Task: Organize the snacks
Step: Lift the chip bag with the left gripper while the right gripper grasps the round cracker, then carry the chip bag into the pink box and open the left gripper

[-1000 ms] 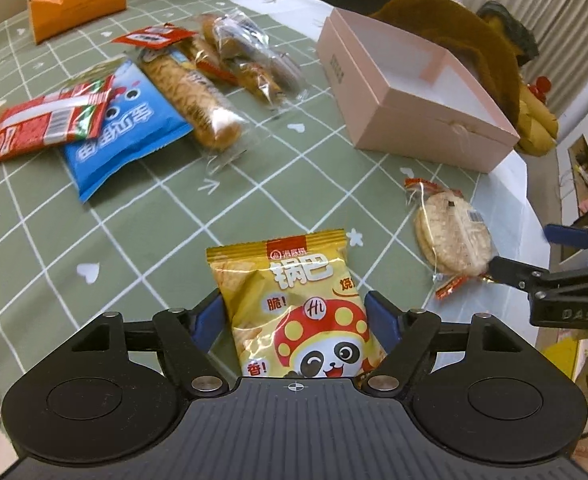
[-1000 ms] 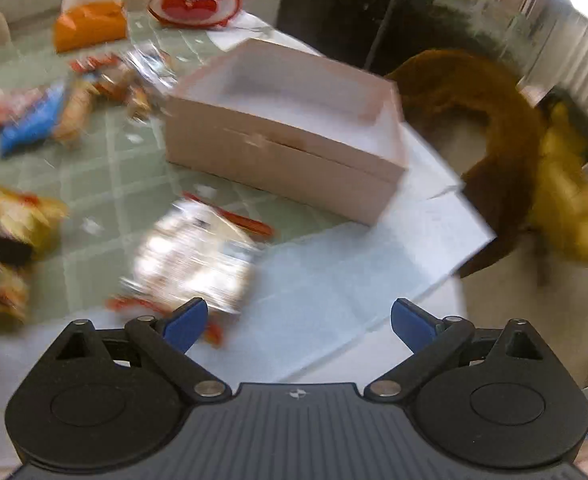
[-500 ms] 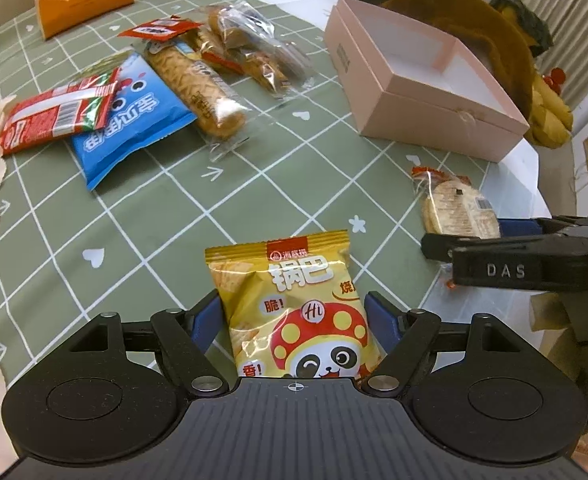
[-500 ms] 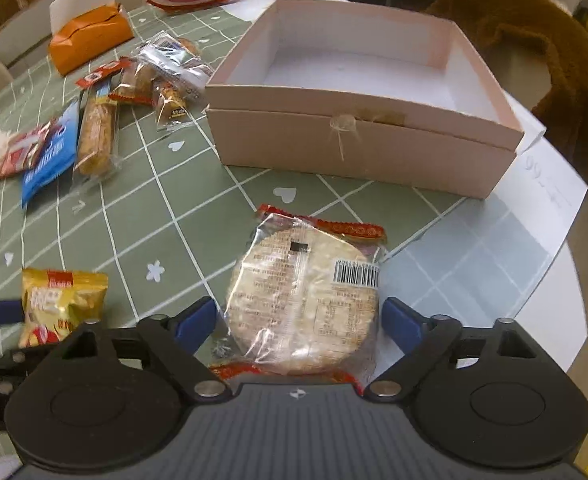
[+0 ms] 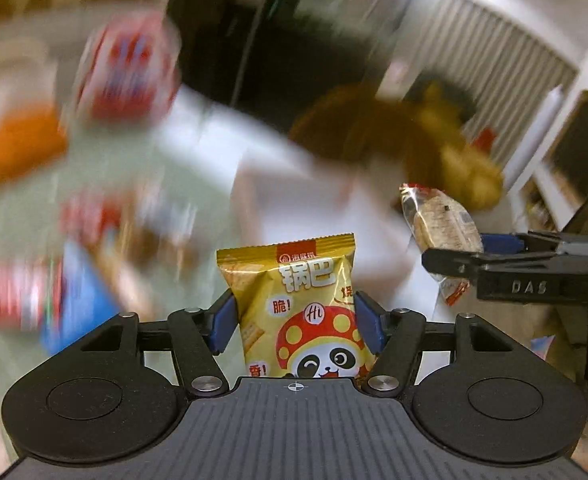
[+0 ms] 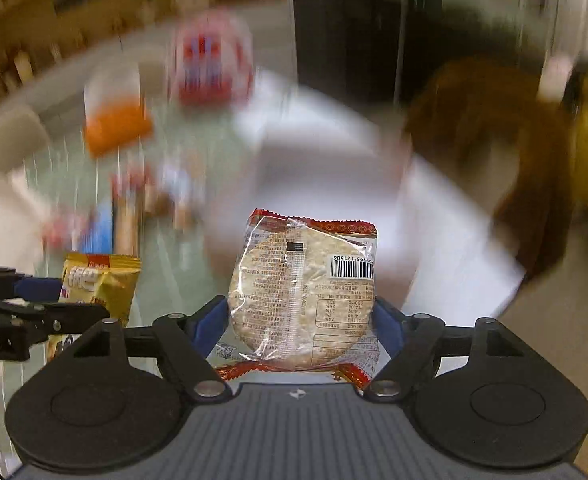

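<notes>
1. Far left of worktop (image 5: 141,168): loose snacks not yet sorted. Blurred, but a red-and-white packet (image 5: 13,296), a blue packet (image 5: 81,296) and a few clear-wrapped bars (image 6: 127,216) read as lying on the green cloth. Orange pack (image 5: 21,140) and a red-white cartoon item (image 5: 127,68) sit further back; whether they count as snacks, cannot tell.
2. Left gripper (image 5: 296,320): jaws have just been closing and now clamp the yellow panda crisp bag (image 5: 302,308) by its sides; blue pads press into both edges. Bag stands upright between the fingers, lifted clear of the worktop. Judged as picked, not yet placed.
3. Centre: pale blur behind the bags is likely the pink box (image 6: 314,160), the probable drop target. Too smeared to say what is inside; nothing can be confirmed as stowed.
4. Right gripper (image 6: 302,320): jaws have also just been closing, now gripping the clear-wrapped round rice cracker (image 6: 306,292) by its edges, barcode side toward the camera. Also off the worktop, level with the left gripper's load and just beside it.
5. Progress judgement: early. Two snacks in hand at once, none visibly delivered, several left on the cloth.
6. Left to do: carry both over the box, let go, return for the remaining packets.
</notes>
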`<state>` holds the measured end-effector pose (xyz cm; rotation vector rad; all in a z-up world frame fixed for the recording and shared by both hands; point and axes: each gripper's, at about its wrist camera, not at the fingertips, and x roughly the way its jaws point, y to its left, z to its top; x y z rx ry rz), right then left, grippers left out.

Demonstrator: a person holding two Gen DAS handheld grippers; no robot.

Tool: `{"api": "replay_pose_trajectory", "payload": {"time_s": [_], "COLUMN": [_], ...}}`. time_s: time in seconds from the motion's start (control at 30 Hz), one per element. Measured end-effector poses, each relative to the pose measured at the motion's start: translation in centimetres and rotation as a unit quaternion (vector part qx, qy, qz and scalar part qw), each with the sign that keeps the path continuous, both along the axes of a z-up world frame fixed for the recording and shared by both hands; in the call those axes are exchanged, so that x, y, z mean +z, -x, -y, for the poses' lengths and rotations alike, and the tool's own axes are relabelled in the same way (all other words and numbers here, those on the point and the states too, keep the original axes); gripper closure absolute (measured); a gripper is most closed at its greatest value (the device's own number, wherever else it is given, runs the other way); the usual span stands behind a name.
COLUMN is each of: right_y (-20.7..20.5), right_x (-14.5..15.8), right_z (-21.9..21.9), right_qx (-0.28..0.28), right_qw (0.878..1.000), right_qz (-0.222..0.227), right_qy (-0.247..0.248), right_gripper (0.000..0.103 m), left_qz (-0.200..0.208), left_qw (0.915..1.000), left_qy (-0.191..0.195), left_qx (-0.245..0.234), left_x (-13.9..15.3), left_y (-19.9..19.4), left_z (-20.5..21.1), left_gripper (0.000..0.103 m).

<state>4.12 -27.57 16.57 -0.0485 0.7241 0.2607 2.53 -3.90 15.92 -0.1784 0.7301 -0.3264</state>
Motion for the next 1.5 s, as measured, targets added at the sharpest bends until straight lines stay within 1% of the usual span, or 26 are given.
{"api": "replay_pose_trajectory", "payload": {"time_s": [0.07,0.13,0.17,0.23,0.27,0.33,0.4,0.43,0.47,0.5,0.53,0.6,0.63,0.7,0.73,0.77,0.83,0.93,1.0,1.07,1.1,1.2,1.3,1.37,1.43,1.5], "right_y": [-2.2,-5.0,-6.2,-8.9,-10.2,-12.7,-14.9,-16.2,-17.4,-18.4,-20.0,-21.9,-22.8,-23.7,-23.8,-23.9,-23.7,-22.7,-21.8,-21.0,-20.5,-18.9,-17.8,-17.5,-17.8,-19.0], "right_x": [3.6,6.0,6.6,6.7,6.3,4.8,2.4,0.9,-0.7,-2.2,-3.9,-6.7,-7.8,-9.4,-9.8,-9.9,-9.5,-8.3,-7.5,-7.1,-6.9,-6.6,-7.0,-7.5,-8.1,-8.6], "right_z": [0.8,1.6,1.9,2.4,2.6,2.8,2.7,2.5,2.2,2.0,1.9,2.1,2.3,2.9,3.0,2.8,2.3,1.0,-0.7,-3.0,-4.4,-8.5,-12.9,-16.0,-18.9,-21.1], "right_qx": [-0.008,-0.014,-0.017,-0.023,-0.023,-0.02,-0.016,-0.015,-0.017,-0.019,-0.024,-0.044,-0.053,-0.067,-0.069,-0.069,-0.07,-0.074,-0.061,-0.042,-0.032,0.0,0.046,0.069,0.082,0.077], "right_qw": [1.0,0.999,0.999,0.999,0.999,0.999,0.998,0.997,0.996,0.994,0.99,0.979,0.973,0.962,0.96,0.961,0.968,0.983,0.99,0.993,0.995,0.996,0.991,0.988,0.986,0.986], "right_qz": [0.028,0.031,0.03,0.019,0.009,-0.017,-0.041,-0.055,-0.072,-0.091,-0.119,-0.163,-0.183,-0.209,-0.212,-0.211,-0.196,-0.151,-0.125,-0.107,-0.099,-0.093,-0.122,-0.138,-0.146,-0.147], "right_qy": [-0.011,-0.027,-0.028,-0.025,-0.025,-0.031,-0.038,-0.042,-0.048,-0.058,-0.073,-0.11,-0.132,-0.161,-0.167,-0.166,-0.143,-0.073,-0.032,0.001,0.01,0.004,-0.023,-0.024,-0.023,-0.023], "right_gripper": [0.026,0.026,0.026,0.026,0.026,0.026,0.026,0.026,0.026,0.026,0.026,0.025,0.025,0.025,0.025,0.025,0.025,0.025,0.025,0.023,0.021,0.02,0.02,0.02,0.02,0.02], "left_qz": [0.028,0.032,0.023,-0.011,-0.03,-0.047,-0.038,-0.037,-0.058,-0.079,-0.083,-0.082,-0.081,-0.07,-0.065,-0.058,-0.047,-0.034,-0.034,-0.046,-0.056,-0.071,-0.08,-0.087,-0.092,-0.1], "left_qw": [0.9994,0.9988,0.9989,0.9988,0.9982,0.9974,0.998,0.9984,0.9971,0.9948,0.9938,0.9934,0.9938,0.9963,0.9973,0.9981,0.9984,0.994,0.9859,0.9724,0.9672,0.9567,0.945,0.9369,0.9306,0.9254], "left_qy": [0.014,0.021,0.02,0.019,0.018,0.02,0.019,0.002,-0.026,-0.045,-0.053,-0.06,-0.055,-0.029,-0.016,-0.002,0.021,0.046,0.05,0.056,0.057,0.049,0.048,0.053,0.062,0.07], "left_qx": [-0.014,-0.03,-0.036,-0.043,-0.049,-0.052,-0.046,-0.043,-0.041,-0.046,-0.051,-0.053,-0.052,-0.04,-0.032,-0.018,0.023,0.094,0.156,0.222,0.241,0.278,0.314,0.334,0.349,0.359], "left_x": [2.4,3.1,2.9,1.4,0.2,-2.1,-4.4,-5.9,-7.5,-8.7,-9.3,-9.4,-9.1,-8.1,-7.5,-7.0,-6.2,-6.2,-6.6,-7.6,-8.0,-8.6,-8.9,-9.5,-9.7,-10.3], "left_y": [-2.8,-5.8,-7.6,-10.9,-12.6,-15.0,-17.3,-18.6,-20.0,-21.0,-21.5,-21.4,-21.0,-19.9,-19.2,-18.5,-17.0,-14.8,-12.9,-11.0,-10.5,-8.7,-6.7,-5.9,-4.5,-4.1], "left_z": [0.8,2.0,2.9,4.4,5.3,6.5,7.5,8.3,9.1,9.5,9.4,8.9,8.2,6.4,5.2,4.0,1.3,-3.3,-6.7,-10.6,-12.1,-15.4,-17.9,-20.0,-21.2,-22.3], "left_gripper": [0.035,0.035,0.035,0.035,0.035,0.035,0.034,0.035,0.035,0.038,0.038,0.038,0.038,0.038,0.038,0.038,0.038,0.038,0.038,0.038,0.038,0.038,0.038,0.038,0.038,0.038]}}
